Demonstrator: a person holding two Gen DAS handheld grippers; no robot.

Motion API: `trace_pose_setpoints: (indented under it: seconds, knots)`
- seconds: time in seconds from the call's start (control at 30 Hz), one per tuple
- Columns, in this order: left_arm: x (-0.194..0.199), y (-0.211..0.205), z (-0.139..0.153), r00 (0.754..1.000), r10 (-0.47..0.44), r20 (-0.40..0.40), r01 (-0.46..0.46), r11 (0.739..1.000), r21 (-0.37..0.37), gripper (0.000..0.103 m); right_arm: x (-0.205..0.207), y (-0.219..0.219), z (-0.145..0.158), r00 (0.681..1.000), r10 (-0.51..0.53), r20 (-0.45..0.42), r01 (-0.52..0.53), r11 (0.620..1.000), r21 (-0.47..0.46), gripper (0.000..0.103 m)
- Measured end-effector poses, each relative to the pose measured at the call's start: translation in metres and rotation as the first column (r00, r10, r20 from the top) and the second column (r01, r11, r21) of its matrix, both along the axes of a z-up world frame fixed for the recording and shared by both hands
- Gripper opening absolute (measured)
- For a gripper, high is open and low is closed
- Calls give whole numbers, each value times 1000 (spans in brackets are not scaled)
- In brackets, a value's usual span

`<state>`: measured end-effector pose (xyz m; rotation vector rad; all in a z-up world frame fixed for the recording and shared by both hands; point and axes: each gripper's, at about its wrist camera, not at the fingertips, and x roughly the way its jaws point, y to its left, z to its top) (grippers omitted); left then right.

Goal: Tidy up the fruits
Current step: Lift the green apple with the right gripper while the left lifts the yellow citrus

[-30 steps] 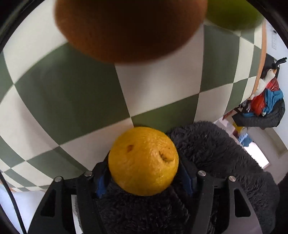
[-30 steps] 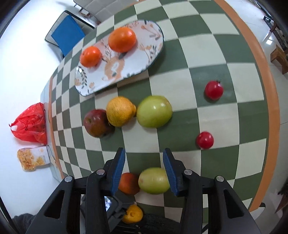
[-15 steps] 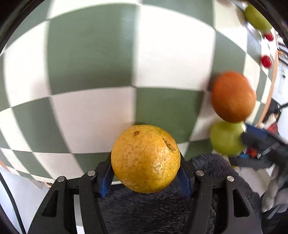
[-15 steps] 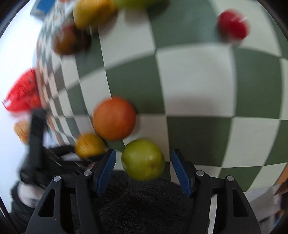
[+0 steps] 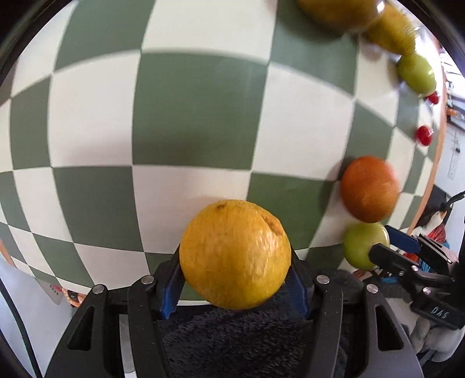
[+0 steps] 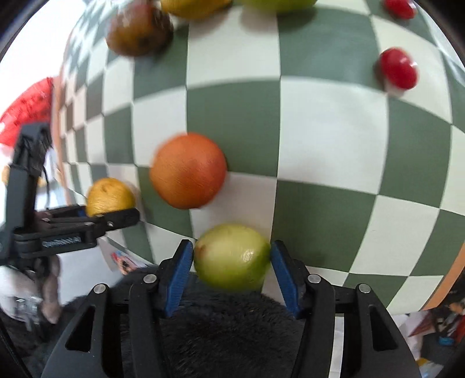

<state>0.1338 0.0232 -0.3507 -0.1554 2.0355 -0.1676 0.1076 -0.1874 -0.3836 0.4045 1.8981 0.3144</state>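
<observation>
My left gripper (image 5: 234, 263) is shut on a yellow orange (image 5: 235, 254), held above the green-and-white checked tablecloth (image 5: 189, 122). To its right lies a darker orange (image 5: 369, 189). Just below that orange a green fruit (image 5: 363, 244) sits between the fingers of my right gripper (image 5: 386, 253). In the right wrist view the blue pads (image 6: 181, 266) of the right gripper (image 6: 231, 257) press both sides of the green fruit (image 6: 232, 257), near the table's front edge. The orange (image 6: 189, 171) lies just beyond it. At the left, the left gripper (image 6: 113, 216) holds the yellow orange (image 6: 109, 196).
Farther back lie a brownish-red apple (image 6: 139, 29), two small red tomatoes (image 6: 398, 69) (image 6: 399, 7), a green apple (image 5: 417, 75) and blurred yellow fruit (image 5: 334, 11). A red bag (image 6: 29, 110) lies off the table at left. A dark fuzzy sleeve (image 6: 226, 325) sits under both grippers.
The right gripper dropped to the green fruit at the table's front edge and its pads closed against it. The left gripper kept hold of the yellow orange while its view swung across the cloth.
</observation>
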Motion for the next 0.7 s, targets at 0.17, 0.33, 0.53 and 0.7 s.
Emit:
trace_pose_setpoints:
  seconds: [0.17,0.33,0.53,0.7]
  knots:
    - [24,-12,33,995,-17,97,20,999,-33,58,15,-6,7,1000,7,13,-8,999,39,41]
    - [41,-25,31,995,-26,100,28,999,-19,54,13,8,-1,1000,14,-15,-13,998,57,54]
    - [47,-7,21,996,48,79,-42,996,-74,50,31,36,-11,1000,-23,-10,24,990,141,69]
    - [49,18,15,989,141,49,-132,980,-151,53,41,46,-17,998,-59,-16,61,985,164,69]
